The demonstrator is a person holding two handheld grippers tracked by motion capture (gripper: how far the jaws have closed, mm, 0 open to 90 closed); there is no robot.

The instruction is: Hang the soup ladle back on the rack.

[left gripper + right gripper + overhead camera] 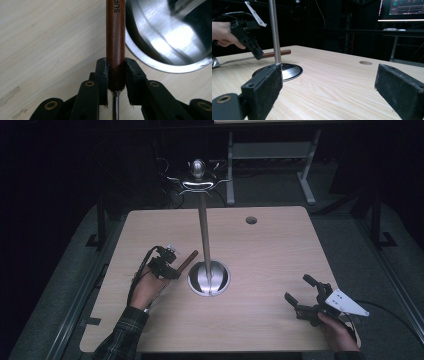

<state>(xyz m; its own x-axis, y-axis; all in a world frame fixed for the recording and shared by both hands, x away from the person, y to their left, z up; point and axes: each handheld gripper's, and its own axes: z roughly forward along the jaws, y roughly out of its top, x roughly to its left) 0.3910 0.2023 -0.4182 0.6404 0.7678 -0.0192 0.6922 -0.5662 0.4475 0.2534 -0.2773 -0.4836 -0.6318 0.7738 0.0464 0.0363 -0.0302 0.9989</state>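
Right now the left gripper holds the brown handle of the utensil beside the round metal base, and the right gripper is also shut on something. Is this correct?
Not quite. The left gripper is shut on the brown handle beside the metal base, but the right gripper view shows the right gripper open and holding nothing.

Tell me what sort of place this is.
Likely a dim lab or recording workroom: a light wooden table with a cable hole, a lit computer monitor on a bench behind, and metal-framed workbenches on grey floor.
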